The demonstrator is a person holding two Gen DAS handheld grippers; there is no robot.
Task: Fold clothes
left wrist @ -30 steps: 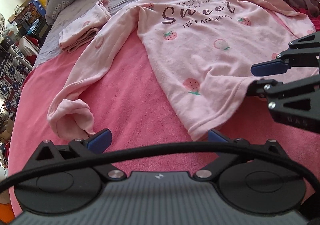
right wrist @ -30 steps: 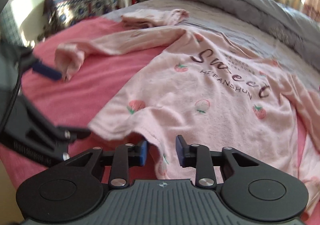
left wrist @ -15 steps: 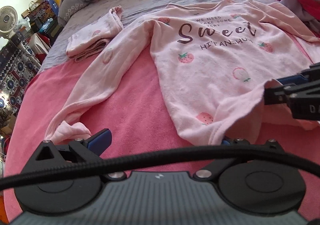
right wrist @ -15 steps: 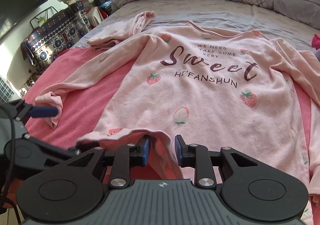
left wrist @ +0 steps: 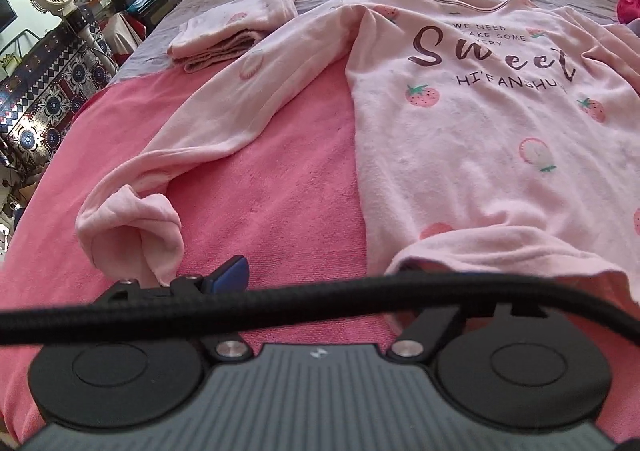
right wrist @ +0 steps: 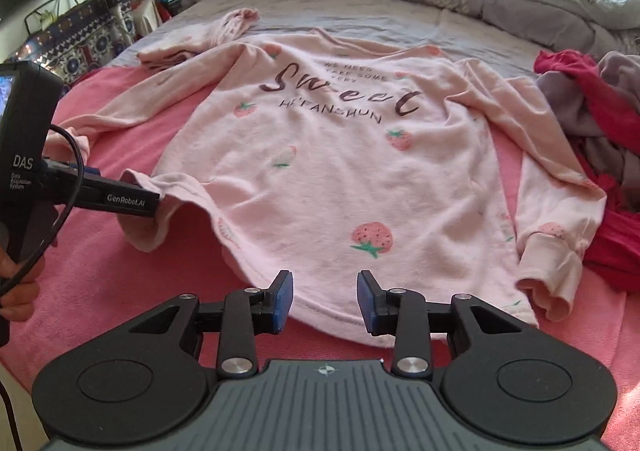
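While the left gripper (right wrist: 154, 207) is closing around the pink top's (right wrist: 340, 179) hem corner, the right gripper (right wrist: 325, 301) is opening, empty; the hem could bunch unevenly.

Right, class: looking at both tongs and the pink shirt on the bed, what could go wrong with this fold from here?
1. The left tongs, just closing, have the shirt's hem corner draped over one finger only; they might pinch a bunched edge or miss.
2. The curled cuff lies beside their bare pad and could get caught.
3. The right tongs, just opening, hold nothing, so the hem may sag unevenly.
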